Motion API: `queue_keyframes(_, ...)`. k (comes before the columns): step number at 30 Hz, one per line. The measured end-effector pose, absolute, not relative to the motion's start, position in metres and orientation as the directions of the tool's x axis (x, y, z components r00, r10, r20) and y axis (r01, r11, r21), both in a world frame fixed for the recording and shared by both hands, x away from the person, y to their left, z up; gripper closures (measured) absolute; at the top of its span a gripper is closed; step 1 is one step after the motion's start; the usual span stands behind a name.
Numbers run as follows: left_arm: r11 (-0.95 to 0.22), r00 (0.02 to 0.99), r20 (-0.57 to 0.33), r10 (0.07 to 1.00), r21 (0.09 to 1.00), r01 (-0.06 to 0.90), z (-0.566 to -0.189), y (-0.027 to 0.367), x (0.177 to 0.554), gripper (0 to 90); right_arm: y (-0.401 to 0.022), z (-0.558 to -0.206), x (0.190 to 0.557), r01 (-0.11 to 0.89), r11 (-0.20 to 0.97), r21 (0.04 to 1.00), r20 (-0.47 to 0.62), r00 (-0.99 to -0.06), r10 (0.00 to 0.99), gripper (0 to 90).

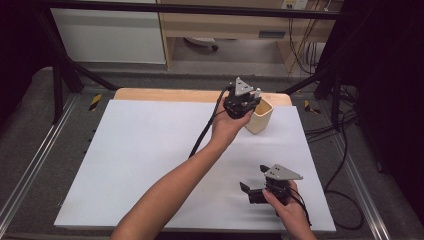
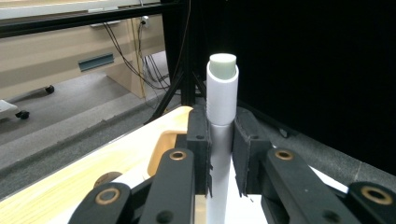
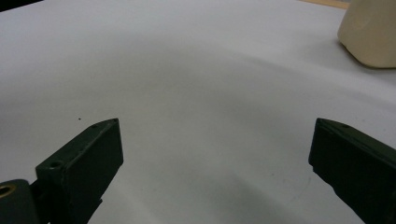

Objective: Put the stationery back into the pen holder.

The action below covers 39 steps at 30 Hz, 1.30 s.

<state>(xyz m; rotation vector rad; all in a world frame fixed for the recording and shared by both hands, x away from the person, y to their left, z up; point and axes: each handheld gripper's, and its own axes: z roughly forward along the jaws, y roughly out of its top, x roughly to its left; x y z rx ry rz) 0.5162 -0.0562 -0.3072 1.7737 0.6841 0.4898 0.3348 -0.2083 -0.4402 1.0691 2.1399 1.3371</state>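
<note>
Currently the left gripper point(image 1: 248, 102) is held above the far right part of the table, right at the cream cup point(image 1: 260, 116), with its jaws clamped on a white tube point(image 2: 221, 100) that looks like a glue stick. In the left gripper view the tube stands between the two black pads, its long axis running along the jaws and away from the camera, and its pale rounded tip pokes well beyond the jaw ends. Below and to the left of the tube in that view I see the cup's rim and hollow, so the tube's far end sits just beside or slightly past the opening; whether it is already over the mouth I cannot tell. Judgement: the coming move turns on bringing the tube's axis in line with the cup mouth and tipping it end-down. The left hand is much the nearer one. The right gripper point(image 1: 252, 187) rests low on the white sheet point(image 1: 150, 150) near the front right corner, well apart from the cup, jaws spread wide with nothing between them. In the right gripper view the cup sits far off at upper right.
</note>
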Motion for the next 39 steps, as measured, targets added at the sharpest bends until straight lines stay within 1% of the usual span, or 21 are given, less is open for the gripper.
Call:
queue_keyframes(3,-0.196,0.739,-0.025,0.673,0.958,0.21,-0.306,-0.058,0.519,78.7,-0.209,-0.44,0.335,0.395,0.249,0.884,0.062,-0.628,0.776,3.3)
queue_keyframes(14,-0.195,0.727,-0.017,0.687,0.959,0.206,-0.304,-0.07,0.53,78.7,-0.21,-0.44,0.335,0.398,0.243,0.885,0.068,-0.625,0.778,3.3)
queue_keyframes(28,-0.15,0.702,-0.036,0.712,0.968,0.202,-0.297,-0.078,0.539,78.7,-0.21,-0.439,0.335,0.398,0.237,0.886,0.072,-0.624,0.778,3.3)
queue_keyframes(31,-0.101,0.699,-0.095,0.709,0.967,0.235,-0.296,-0.078,0.54,78.7,-0.21,-0.439,0.335,0.398,0.237,0.886,0.073,-0.625,0.778,3.3)
queue_keyframes(32,-0.094,0.694,-0.1,0.713,0.967,0.237,-0.296,-0.078,0.541,78.7,-0.21,-0.439,0.335,0.398,0.237,0.886,0.073,-0.624,0.778,3.3)
queue_keyframes(35,-0.11,0.687,-0.074,0.723,0.969,0.22,-0.295,-0.079,0.542,78.7,-0.211,-0.439,0.335,0.396,0.237,0.887,0.071,-0.624,0.778,3.3)
queue_keyframes(39,-0.089,0.671,-0.084,0.736,0.971,0.22,-0.296,-0.079,0.546,78.6,-0.211,-0.439,0.334,0.396,0.237,0.887,0.071,-0.624,0.778,3.3)
